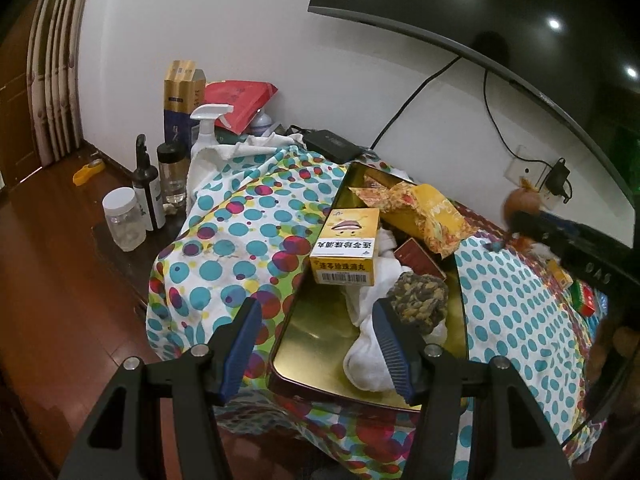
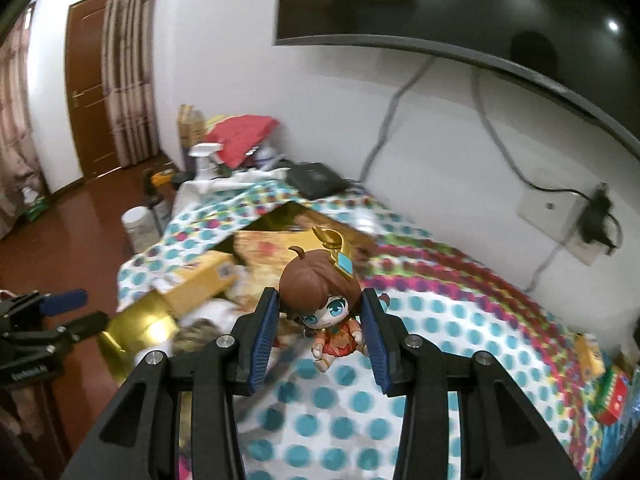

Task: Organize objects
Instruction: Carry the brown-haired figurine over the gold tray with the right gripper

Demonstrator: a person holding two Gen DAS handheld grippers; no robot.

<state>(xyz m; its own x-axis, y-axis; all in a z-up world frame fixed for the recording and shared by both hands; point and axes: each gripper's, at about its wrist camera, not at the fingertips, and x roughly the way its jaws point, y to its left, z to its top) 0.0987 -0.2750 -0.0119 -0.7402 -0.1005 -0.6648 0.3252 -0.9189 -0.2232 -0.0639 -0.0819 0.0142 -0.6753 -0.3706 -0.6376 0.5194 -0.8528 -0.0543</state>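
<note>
Two grippers over the dotted cloth, one loaded.
My left gripper hangs with jaws spread and empty at the near end of the shallow gold metal tin; my right gripper, above the polka-dot tablecloth, clamps a brown-haired big-headed toy figurine by its head.

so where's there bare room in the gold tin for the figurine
The near end of the gold tin is bare, bordered by its near rim, the yellow medicine box and the white cloth. The far end is crowded with snack packets.
</note>
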